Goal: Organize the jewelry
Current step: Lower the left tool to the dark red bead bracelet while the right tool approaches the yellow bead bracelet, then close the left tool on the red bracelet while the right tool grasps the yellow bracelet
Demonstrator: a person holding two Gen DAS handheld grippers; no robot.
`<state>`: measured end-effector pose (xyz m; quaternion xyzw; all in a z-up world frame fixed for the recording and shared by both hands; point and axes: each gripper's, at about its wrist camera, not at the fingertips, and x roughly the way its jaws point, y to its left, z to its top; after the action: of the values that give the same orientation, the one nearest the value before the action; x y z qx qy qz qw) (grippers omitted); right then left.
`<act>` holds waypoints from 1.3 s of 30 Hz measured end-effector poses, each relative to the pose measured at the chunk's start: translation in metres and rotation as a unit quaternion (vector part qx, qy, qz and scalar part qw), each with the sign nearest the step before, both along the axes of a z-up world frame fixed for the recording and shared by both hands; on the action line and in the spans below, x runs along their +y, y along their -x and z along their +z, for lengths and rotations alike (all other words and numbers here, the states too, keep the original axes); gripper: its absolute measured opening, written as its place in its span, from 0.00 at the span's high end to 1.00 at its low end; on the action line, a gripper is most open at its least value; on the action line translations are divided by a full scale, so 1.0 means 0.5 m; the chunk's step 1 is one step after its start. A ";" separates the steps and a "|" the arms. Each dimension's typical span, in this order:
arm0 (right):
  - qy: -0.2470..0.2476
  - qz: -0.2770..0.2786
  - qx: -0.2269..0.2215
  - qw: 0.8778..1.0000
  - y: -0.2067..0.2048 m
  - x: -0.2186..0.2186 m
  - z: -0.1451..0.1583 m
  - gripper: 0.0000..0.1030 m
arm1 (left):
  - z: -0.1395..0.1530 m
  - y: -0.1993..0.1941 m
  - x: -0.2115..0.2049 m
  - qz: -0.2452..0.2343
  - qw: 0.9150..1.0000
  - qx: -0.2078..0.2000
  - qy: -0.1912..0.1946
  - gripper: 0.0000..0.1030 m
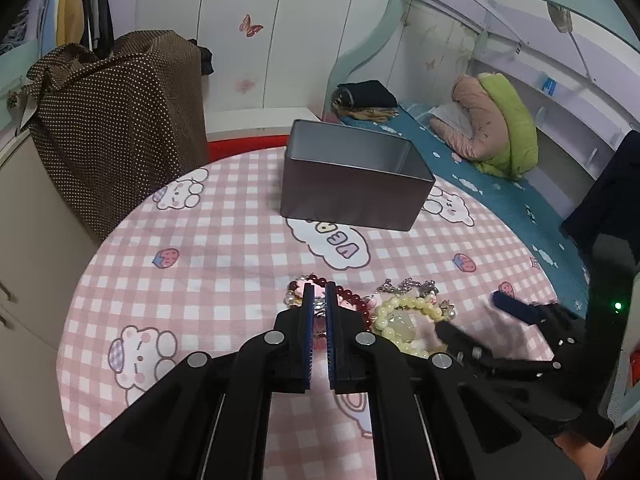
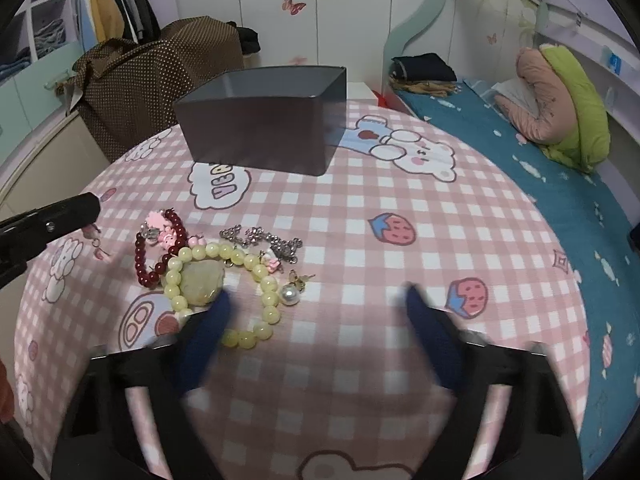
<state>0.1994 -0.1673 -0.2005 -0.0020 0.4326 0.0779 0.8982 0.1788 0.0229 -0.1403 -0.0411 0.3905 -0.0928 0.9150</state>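
A round table [image 2: 400,216] wears a pink checked cloth with bears, strawberries and a cloud with letters. Behind the table stands a big brown bag [image 1: 120,128] with white dots, leaning on a pale cabinet [image 1: 28,216]. Clothes [image 2: 116,8] hang in the far left corner, yellow, white and dark ones. The white wall [image 1: 256,40] has butterfly stickers [image 1: 251,26]. To the right is a bed [image 2: 560,208] with a blue sheet covered in little clouds. A pink and green blanket [image 1: 496,132] sits rolled up on the bed. A dark folded pile [image 1: 366,98] of clothes lies at the near end of the bed.
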 end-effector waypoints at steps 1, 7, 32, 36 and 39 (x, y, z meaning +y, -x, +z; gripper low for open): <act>-0.002 0.000 0.004 1.000 -0.002 0.000 -0.002 0.32 | -0.002 -0.001 0.003 0.004 1.000 0.002 -0.002 0.96; 0.001 0.003 0.012 1.000 0.000 0.007 -0.007 0.42 | -0.040 -0.019 0.006 0.028 0.999 0.030 -0.024 0.38; -0.039 0.036 -0.010 0.999 0.046 -0.025 0.055 0.90 | -0.092 -0.058 0.016 0.050 0.996 0.070 -0.019 0.47; -0.041 0.037 -0.006 0.998 0.044 -0.029 0.049 0.90 | -0.092 -0.065 0.012 0.052 0.996 0.068 -0.039 0.55; -0.043 0.039 -0.005 0.998 0.042 -0.028 0.046 0.90 | -0.097 -0.067 0.004 0.057 0.993 0.061 -0.078 0.69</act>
<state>0.1784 -0.1813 -0.1775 0.0199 0.4242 0.1312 0.8958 0.2123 0.0250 -0.1885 0.0029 0.4483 -0.0067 0.8938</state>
